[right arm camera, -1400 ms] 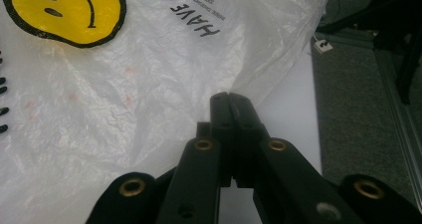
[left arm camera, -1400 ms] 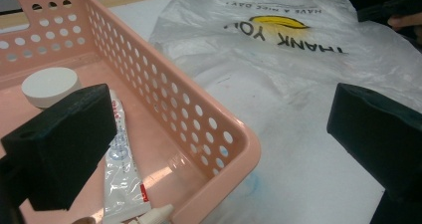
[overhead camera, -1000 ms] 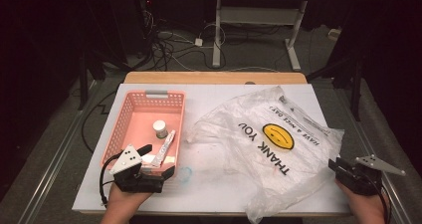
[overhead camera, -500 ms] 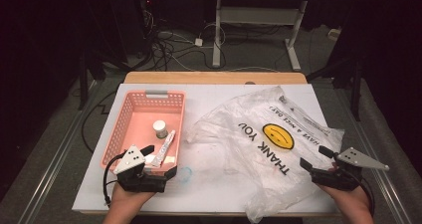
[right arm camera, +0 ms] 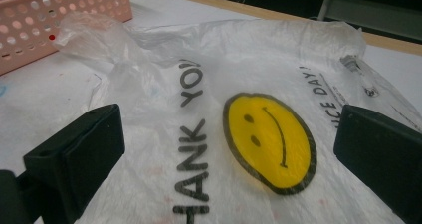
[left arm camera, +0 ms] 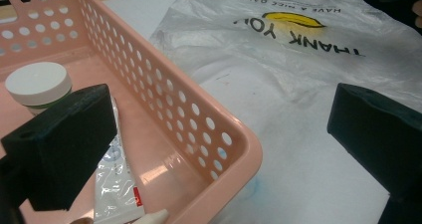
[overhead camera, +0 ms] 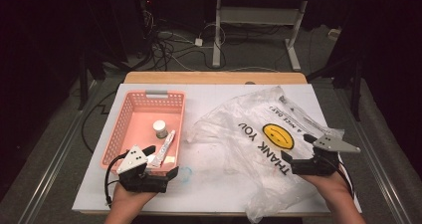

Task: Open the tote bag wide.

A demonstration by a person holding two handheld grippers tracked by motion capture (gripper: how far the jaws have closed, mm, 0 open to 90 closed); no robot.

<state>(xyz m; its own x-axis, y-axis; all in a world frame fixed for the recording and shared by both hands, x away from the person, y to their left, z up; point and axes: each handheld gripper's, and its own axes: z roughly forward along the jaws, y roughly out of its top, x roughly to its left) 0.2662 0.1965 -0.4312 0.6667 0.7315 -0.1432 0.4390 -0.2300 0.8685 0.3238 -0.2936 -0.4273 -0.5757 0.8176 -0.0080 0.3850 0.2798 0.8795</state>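
Plastic bag (overhead camera: 263, 144), clear with a yellow smiley face (right arm camera: 268, 142) and black "THANK YOU" lettering, lay crumpled flat on the white board (overhead camera: 209, 184) covering the right half of the table, its near edge under the right gripper (overhead camera: 298, 147). Right gripper jaws stood wide apart, having just been opening, with nothing clamped; in the right gripper view the smiley face lay on the bag between and beyond the two black jaws, pads clear of the film. Right hand (overhead camera: 331, 181) held that gripper low over the bag's near right part, its grey three-cornered plate on top. Left gripper (overhead camera: 160, 161) sat at the near corner of the pink basket (overhead camera: 119, 134), jaws also apart and empty: in the left gripper view one jaw hung inside the basket, the other outside over the board, with the basket's perforated wall (left arm camera: 199, 119) running between them. Left hand (overhead camera: 130, 198) gripped it from the table's near edge, a black cable looping off to the left. Inside the basket stood a small jar with a white lid (left arm camera: 39, 84), upright, and just beside it a flat white tube (left arm camera: 117, 184) lying along the floor toward the near wall. Basket and bag lay side by side, the bag's bunched left edge near the basket's right wall; touching or not could not be determined. Faint blue smudge (overhead camera: 185, 174) marked the board near the basket's corner.
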